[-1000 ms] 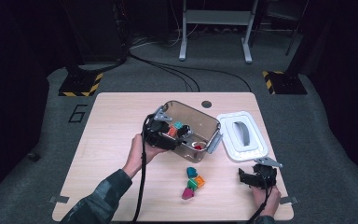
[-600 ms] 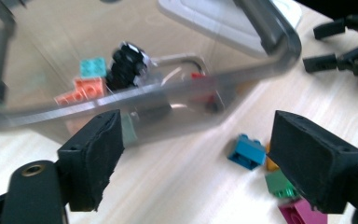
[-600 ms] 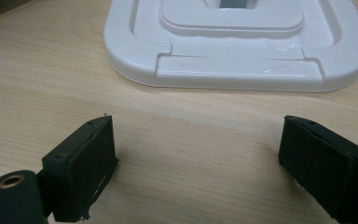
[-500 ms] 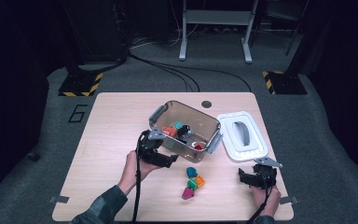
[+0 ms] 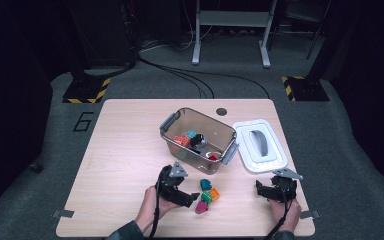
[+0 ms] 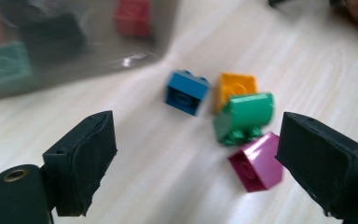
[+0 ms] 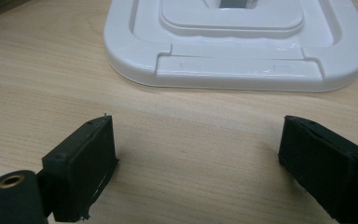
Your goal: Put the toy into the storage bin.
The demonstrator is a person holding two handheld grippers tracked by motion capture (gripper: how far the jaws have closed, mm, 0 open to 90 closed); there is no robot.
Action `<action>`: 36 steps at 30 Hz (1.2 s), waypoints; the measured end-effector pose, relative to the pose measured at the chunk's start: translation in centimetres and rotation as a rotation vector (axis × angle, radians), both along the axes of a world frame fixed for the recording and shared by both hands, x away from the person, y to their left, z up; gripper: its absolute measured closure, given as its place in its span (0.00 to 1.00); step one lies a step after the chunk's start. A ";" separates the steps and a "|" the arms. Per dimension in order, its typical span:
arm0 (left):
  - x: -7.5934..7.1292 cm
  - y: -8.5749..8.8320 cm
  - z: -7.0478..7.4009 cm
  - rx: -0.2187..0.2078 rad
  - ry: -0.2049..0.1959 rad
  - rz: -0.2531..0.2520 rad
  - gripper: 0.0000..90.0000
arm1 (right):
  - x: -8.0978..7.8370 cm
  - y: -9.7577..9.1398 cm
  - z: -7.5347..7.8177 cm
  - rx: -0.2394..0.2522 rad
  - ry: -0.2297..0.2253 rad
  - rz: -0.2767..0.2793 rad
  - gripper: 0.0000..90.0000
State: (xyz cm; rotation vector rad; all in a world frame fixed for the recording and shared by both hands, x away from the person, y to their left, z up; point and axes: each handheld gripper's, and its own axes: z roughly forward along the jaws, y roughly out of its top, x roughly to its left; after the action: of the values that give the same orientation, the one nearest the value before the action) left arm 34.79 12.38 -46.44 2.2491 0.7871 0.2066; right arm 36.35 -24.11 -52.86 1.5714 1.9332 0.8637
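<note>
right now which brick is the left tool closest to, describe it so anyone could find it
Start at the clear bin mid-table; just in front of it lies a small cluster of loose bricks. The magenta brick lies at the cluster's near edge, closest to the left tool. It is the only magenta one, beside green, orange and blue.

Dark grey carpet (image 5: 350, 165), metal stand (image 5: 230, 30)

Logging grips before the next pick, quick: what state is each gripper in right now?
Left gripper: open, jaws just opening, nothing between them; loose bricks ahead.
Right gripper: open, empty, facing the white lid.
</note>
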 end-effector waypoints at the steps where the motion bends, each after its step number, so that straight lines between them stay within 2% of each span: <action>1: -0.3 -0.4 -0.4 -0.001 0.012 -0.007 0.14 | 0.0 0.0 0.0 0.000 0.000 0.000 0.11; 6: -1.3 -1.6 -1.4 -0.008 0.024 -0.046 0.17 | 0.0 0.0 0.0 0.000 0.000 0.001 0.11; 12: -2.0 -2.3 -2.6 0.002 0.027 -0.073 0.30 | 0.0 0.0 0.0 0.000 0.000 0.001 0.11; 14: -2.0 -2.4 -2.8 0.007 0.026 -0.076 0.32 | 0.0 0.0 0.0 -0.001 0.000 0.001 0.11; 18: -1.8 -2.3 -3.0 0.009 0.031 -0.088 0.44 | 0.0 0.0 0.0 0.001 0.001 -0.001 0.11; 24: -1.9 -2.4 -3.9 0.023 0.049 -0.115 0.51 | 0.0 0.0 0.0 0.001 0.001 -0.001 0.11; 28: -1.9 -2.3 -4.2 0.015 0.048 -0.113 0.60 | 0.0 0.0 0.0 0.001 0.001 -0.001 0.11; 36: -1.8 -1.6 -4.2 0.009 0.031 -0.109 0.66 | 0.0 0.0 0.0 0.000 0.002 -0.002 0.11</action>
State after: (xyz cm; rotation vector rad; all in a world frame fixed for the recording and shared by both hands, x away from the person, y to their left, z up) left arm 32.99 10.77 -50.60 2.3014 0.6786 0.1241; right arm 36.35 -24.08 -52.85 1.5739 1.9327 0.8615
